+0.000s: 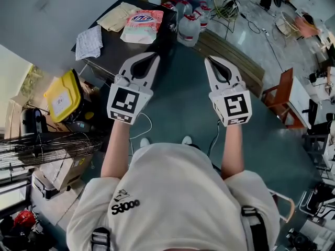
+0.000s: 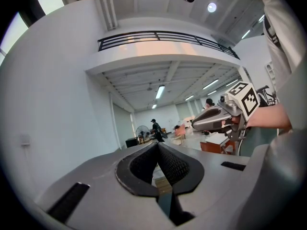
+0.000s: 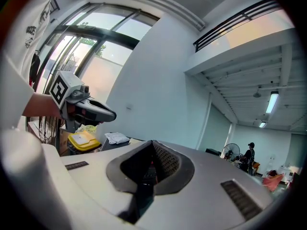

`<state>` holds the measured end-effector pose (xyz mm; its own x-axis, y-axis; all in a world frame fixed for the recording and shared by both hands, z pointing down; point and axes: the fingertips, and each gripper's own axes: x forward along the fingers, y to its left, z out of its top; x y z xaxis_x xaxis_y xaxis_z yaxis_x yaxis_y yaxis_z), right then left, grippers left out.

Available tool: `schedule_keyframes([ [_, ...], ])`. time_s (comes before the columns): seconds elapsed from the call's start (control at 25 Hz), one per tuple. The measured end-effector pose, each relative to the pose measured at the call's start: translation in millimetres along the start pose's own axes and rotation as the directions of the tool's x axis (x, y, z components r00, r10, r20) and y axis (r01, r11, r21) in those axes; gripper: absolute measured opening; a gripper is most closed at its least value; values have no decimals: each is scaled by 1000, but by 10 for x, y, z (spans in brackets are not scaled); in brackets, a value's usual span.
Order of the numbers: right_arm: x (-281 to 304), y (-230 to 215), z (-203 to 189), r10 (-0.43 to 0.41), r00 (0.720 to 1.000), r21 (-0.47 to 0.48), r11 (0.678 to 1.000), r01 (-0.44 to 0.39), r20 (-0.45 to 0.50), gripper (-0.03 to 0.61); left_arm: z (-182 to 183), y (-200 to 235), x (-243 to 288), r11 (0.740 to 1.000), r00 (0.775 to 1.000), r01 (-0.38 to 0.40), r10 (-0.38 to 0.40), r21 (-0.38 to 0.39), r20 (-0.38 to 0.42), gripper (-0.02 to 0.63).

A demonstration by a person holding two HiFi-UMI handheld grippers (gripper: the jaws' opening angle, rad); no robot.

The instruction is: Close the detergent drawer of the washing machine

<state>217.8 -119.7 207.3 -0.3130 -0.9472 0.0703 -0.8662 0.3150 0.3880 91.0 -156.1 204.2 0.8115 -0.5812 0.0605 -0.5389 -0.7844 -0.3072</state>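
Detergent bag (image 1: 142, 25), perhaps: head view only

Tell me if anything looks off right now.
No washing machine or drawer shows in any view. The left tool and right tool are shut, empty and held level in mid-air. The detergent bag lies flat on the table; nothing is spilled.

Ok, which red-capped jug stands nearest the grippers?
The biggest jug, beside the dark table's corner; the other jugs stand behind it.
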Motion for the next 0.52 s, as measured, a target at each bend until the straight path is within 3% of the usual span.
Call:
schedule_keyframes([
  [0.52, -28, 69, -68, -2, 1000, -4, 1000, 2, 6, 8, -91, -35, -99, 1000, 1000, 3, -3, -3, -8, 18],
])
